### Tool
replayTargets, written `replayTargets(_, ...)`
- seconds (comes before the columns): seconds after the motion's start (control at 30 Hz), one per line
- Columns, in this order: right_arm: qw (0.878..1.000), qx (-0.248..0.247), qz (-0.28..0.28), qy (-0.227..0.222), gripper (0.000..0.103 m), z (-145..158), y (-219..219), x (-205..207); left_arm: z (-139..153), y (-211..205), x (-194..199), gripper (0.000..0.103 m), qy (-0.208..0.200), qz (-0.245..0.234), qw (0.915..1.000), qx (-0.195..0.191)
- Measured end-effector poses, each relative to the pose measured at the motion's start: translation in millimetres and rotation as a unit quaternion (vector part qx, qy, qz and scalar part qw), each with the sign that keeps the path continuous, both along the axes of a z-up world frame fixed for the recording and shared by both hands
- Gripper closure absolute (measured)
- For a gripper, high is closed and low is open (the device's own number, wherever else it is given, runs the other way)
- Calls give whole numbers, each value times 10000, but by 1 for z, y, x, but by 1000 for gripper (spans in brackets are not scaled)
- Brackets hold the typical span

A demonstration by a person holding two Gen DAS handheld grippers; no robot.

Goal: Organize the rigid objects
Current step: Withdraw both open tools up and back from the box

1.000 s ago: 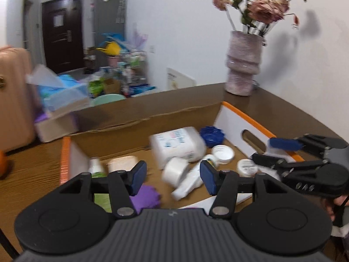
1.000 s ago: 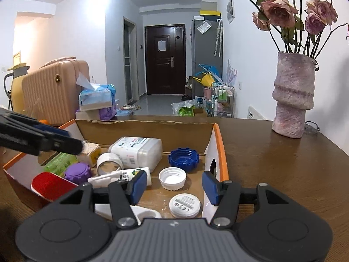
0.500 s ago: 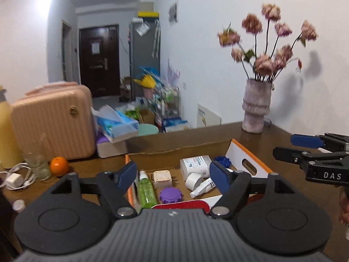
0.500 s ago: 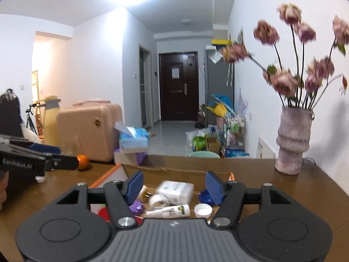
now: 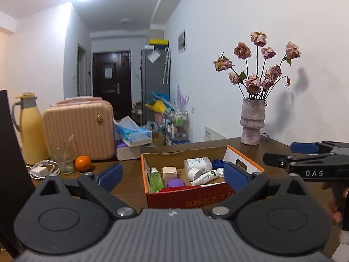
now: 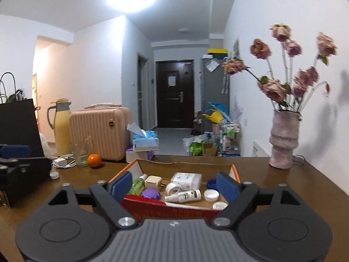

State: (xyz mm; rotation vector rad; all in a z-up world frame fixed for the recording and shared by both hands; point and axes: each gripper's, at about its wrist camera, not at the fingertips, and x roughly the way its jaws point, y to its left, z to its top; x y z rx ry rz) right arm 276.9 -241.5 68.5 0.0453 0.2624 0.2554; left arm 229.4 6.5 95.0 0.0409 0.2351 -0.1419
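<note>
left tongs [image 5: 172, 175]: black, blue pads | right tongs [image 6: 174, 184]: black, blue pads, "DAS" lettering

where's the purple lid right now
In the left wrist view, the purple lid lies in the cardboard box, near its front wall, beside the green bottle.

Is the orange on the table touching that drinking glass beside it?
Cannot tell. In the left wrist view the orange sits right against the glass with no visible gap; in the right wrist view they overlap, so neither shows contact or a gap plainly.
</note>
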Motion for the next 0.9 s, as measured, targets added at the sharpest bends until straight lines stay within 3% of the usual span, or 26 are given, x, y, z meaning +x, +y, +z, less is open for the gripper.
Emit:
replayTargets(0.3, 9990, -13, -234, -372, 6, -23, 5, -44, -38, 10, -30, 0, -139, 277, 9988, -376)
replayTargets(0.9, 9985, -307, -344, -302, 4, -35, 18, -63, -38, 17, -42, 0, -319, 358, 9979, -437)
